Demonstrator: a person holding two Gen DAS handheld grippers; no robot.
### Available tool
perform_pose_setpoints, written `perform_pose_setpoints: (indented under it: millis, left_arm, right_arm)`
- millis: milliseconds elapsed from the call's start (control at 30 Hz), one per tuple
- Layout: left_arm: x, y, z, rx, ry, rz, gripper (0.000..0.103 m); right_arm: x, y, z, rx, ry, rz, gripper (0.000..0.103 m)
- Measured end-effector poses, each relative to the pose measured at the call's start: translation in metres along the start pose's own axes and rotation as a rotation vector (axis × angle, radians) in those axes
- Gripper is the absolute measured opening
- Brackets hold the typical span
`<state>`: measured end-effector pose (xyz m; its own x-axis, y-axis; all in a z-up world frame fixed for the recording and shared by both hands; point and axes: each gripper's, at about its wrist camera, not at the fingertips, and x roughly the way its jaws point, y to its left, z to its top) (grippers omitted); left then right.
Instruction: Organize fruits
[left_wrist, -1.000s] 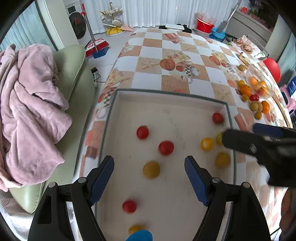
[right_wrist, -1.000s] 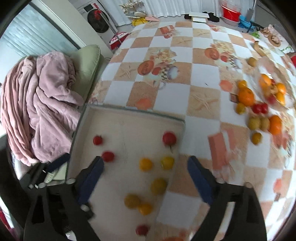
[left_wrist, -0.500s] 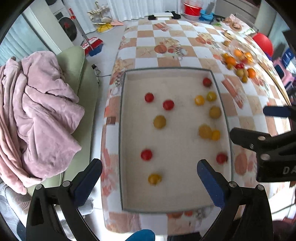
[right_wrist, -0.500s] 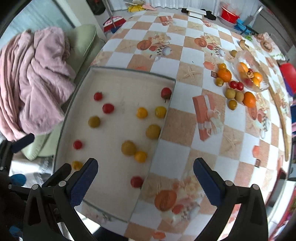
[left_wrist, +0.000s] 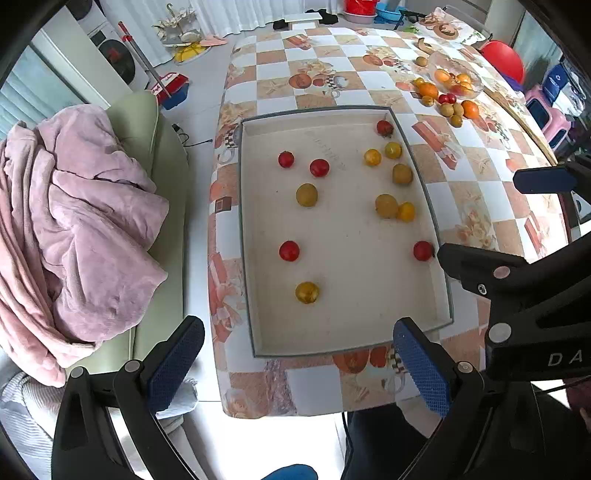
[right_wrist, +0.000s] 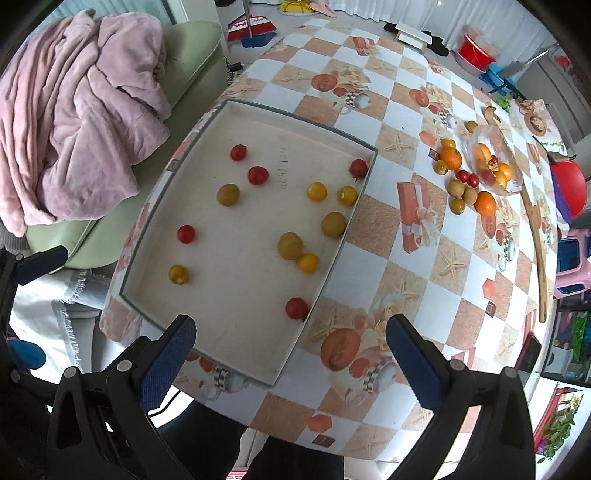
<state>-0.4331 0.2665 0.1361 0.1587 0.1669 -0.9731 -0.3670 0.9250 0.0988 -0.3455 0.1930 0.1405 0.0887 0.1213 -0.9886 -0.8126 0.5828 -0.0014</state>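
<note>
I am counting one tray just ahead of my left gripper, and it is holding twelve pieces. Five are small red fruits, four are bright yellow fruits, and three are larger dull olive-yellow fruits. Far ahead and right of my right gripper I am seeing one glass bowl, with two oranges and two red cherries beside it.
</note>
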Motion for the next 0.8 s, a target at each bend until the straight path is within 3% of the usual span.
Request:
perform_pose_setpoints:
  millis: [800]
  left_arm:
    - [-0.037, 0.014, -0.009, 0.039, -0.082, 0.042, 0.103]
  right_arm:
    - [-0.031, 0.011, -0.009, -0.014, -0.045, -0.04, 0.103]
